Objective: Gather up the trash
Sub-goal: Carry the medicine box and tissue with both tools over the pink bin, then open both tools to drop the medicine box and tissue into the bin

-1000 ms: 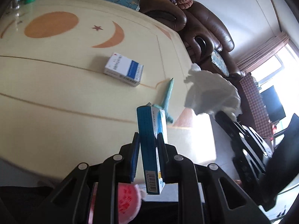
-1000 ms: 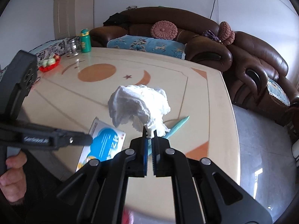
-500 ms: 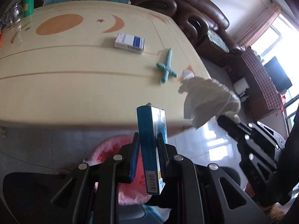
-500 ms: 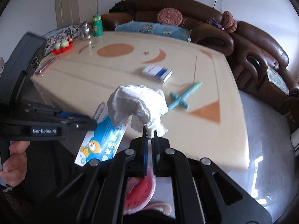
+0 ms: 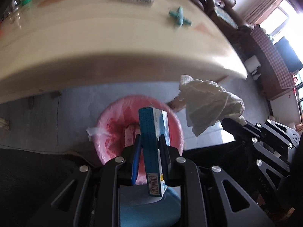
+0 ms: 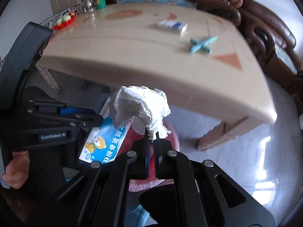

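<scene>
Daylight enters from the window (image 5: pixel 284 15), blown out white. Glare patches lie on the floor (image 6: pixel 265 151) below it. The table (image 5: pixel 113 37) is motion-blurred, its underside in shadow. Fisheye bending and dark corners mark both views.

Both wrist cameras look steeply down past the table (image 5: pixel 132 43) edge, close above the pink-lined bin (image 5: pixel 111 121) on the floor. Left view faces the bin centrally; right view shows it low, at 6 o'clock. Shared: tabletop at 12 o'clock, bin, floor.
</scene>
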`<state>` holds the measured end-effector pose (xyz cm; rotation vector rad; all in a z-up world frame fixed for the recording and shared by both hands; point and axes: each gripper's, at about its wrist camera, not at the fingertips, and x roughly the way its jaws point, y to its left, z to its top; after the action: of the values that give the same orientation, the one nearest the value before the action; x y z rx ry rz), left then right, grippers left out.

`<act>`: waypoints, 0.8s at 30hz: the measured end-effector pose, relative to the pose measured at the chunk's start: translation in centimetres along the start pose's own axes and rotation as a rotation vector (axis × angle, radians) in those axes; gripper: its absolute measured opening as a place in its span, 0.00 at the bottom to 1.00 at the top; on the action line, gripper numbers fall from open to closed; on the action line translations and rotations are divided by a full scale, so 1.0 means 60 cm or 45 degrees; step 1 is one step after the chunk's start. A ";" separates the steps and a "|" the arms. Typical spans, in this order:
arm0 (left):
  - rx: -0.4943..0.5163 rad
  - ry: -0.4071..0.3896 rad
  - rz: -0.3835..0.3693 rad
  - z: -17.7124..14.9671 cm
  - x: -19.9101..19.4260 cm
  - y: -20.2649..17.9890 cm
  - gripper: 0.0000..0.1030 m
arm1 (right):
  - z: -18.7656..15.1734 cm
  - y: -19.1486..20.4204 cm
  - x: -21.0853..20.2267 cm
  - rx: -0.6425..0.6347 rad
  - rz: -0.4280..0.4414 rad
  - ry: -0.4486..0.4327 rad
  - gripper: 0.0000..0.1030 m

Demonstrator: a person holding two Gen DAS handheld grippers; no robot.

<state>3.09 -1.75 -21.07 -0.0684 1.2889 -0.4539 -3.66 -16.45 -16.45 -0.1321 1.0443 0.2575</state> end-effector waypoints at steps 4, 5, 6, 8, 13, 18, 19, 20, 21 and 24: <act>-0.004 0.059 0.040 -0.011 0.051 0.018 0.19 | -0.026 -0.004 0.054 0.060 0.025 0.085 0.05; 0.001 0.073 0.048 -0.013 0.064 0.022 0.19 | -0.031 -0.005 0.064 0.064 0.022 0.098 0.05; -0.001 0.082 0.062 -0.014 0.075 0.025 0.19 | -0.036 -0.007 0.080 0.071 0.016 0.124 0.05; 0.004 0.103 0.088 -0.017 0.101 0.032 0.19 | -0.044 -0.011 0.105 0.082 0.017 0.160 0.05; 0.006 0.136 0.144 -0.019 0.139 0.043 0.19 | -0.061 -0.022 0.166 0.108 0.029 0.250 0.05; 0.011 0.147 0.143 -0.015 0.152 0.043 0.19 | -0.071 -0.028 0.209 0.139 0.057 0.324 0.05; 0.013 0.149 0.139 -0.015 0.157 0.043 0.19 | -0.072 -0.028 0.216 0.142 0.060 0.336 0.05; 0.009 0.154 0.131 -0.016 0.161 0.045 0.19 | -0.073 -0.029 0.223 0.142 0.058 0.347 0.05; 0.008 0.159 0.132 -0.017 0.165 0.045 0.19 | -0.075 -0.030 0.232 0.142 0.059 0.360 0.05; 0.002 0.187 0.141 -0.018 0.178 0.047 0.19 | -0.080 -0.033 0.256 0.159 0.081 0.398 0.05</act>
<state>5.05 -2.86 -31.94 0.0380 1.4288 -0.3703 0.19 -17.22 -32.16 -0.0260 1.3733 0.2331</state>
